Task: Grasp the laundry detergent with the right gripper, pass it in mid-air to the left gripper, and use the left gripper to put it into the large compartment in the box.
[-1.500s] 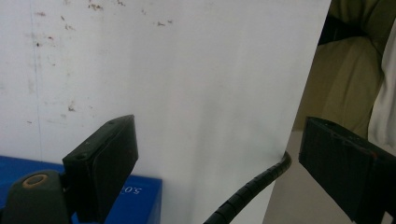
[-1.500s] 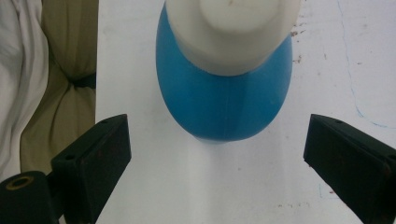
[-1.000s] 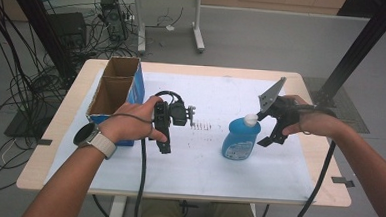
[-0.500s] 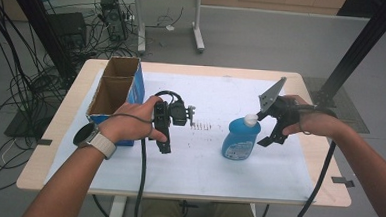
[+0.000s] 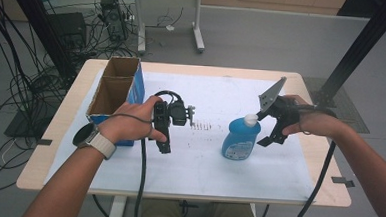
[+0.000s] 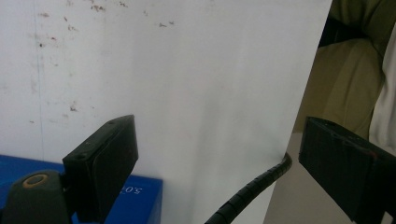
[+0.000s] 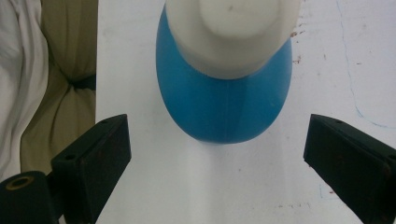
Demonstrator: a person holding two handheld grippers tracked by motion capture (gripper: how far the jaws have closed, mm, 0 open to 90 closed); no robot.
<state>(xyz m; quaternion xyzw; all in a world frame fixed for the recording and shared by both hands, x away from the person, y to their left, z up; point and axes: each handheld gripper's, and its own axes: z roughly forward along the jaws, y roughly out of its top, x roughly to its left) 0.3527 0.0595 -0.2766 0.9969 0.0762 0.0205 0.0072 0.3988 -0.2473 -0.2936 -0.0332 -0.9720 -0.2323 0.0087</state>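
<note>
Right gripper view: the right gripper (image 7: 215, 163) stands with jaws spread wide and empty, the blue bottle (image 7: 224, 107) just ahead between their lines, untouched. The bottle (image 5: 239, 137) stands upright on the white sheet (image 5: 208, 164), right of the table's middle. Left gripper (image 6: 219, 158) is likewise released, holding nothing, beside the cardboard box (image 5: 114, 92) at the left edge. Judgement: smooth plastic, likely slippery and slightly yielding, moderately heavy if full; grasp the body below the white cap (image 5: 251, 119).
</note>
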